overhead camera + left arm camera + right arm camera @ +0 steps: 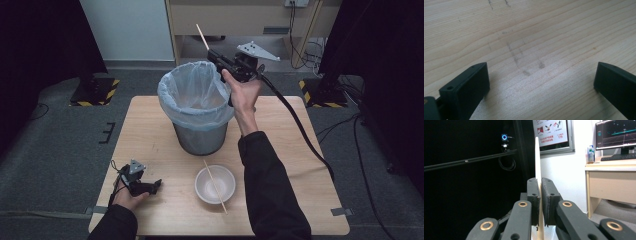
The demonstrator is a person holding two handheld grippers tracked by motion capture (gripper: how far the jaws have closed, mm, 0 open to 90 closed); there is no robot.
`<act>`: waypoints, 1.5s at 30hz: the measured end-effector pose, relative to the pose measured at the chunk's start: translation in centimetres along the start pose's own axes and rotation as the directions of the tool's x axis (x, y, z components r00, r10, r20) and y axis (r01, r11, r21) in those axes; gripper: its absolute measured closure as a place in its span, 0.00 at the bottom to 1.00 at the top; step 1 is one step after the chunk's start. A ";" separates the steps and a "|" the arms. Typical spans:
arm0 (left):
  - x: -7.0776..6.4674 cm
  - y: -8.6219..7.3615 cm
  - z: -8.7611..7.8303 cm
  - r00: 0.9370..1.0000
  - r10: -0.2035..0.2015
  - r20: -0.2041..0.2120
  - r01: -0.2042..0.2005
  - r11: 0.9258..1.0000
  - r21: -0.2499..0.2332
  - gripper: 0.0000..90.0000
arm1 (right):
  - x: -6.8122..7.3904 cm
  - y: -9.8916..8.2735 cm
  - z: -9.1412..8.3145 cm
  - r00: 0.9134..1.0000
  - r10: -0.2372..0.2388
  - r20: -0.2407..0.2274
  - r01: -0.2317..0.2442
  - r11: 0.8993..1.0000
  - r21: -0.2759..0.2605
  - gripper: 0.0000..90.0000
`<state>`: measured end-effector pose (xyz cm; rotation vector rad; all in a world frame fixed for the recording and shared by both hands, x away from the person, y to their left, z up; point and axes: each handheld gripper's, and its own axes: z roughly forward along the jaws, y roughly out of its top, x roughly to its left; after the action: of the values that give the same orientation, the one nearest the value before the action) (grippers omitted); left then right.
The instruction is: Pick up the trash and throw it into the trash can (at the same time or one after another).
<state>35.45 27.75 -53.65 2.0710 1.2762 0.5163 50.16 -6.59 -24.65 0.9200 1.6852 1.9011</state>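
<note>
A thin wooden chopstick is pinched between the closed jaws of the right gripper, held above the far rim of a metal bin lined with a pale blue bag. Nearer, a second chopstick rests across a white bowl. The left gripper, jaws spread, rests on the wooden table.

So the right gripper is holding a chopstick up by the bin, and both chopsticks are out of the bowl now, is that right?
Not quite. The right gripper does hold a chopstick by the bin, but the high view shows a second chopstick lying across the bowl.
</note>
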 end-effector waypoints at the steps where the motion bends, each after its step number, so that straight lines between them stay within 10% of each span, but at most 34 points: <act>1: 0.0 0.0 0.0 1.000 0.001 0.000 -0.001 1.000 0.001 0.00 | 0.0 -0.2 0.2 1.000 0.002 0.002 -0.002 1.000 0.002 0.95; 14: 0.0 0.0 0.0 1.000 0.005 0.002 -0.005 1.000 0.003 0.00 | -0.5 0.0 0.6 0.999 0.024 0.025 -0.024 1.000 0.013 0.74; 28: 0.0 0.0 0.0 1.000 0.004 0.001 -0.004 1.000 0.001 0.00 | -1.7 2.7 -7.6 0.999 0.008 0.045 -0.007 1.000 -0.020 0.59; 45: 0.0 0.0 0.0 1.000 0.004 0.001 -0.004 1.000 0.003 0.00 | -1.4 -3.7 -15.5 1.000 -0.002 0.031 0.000 0.997 0.073 0.44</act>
<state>35.44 27.70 -53.64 2.0767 1.2732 0.5161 39.51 -17.70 -29.09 0.9713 1.7469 1.8260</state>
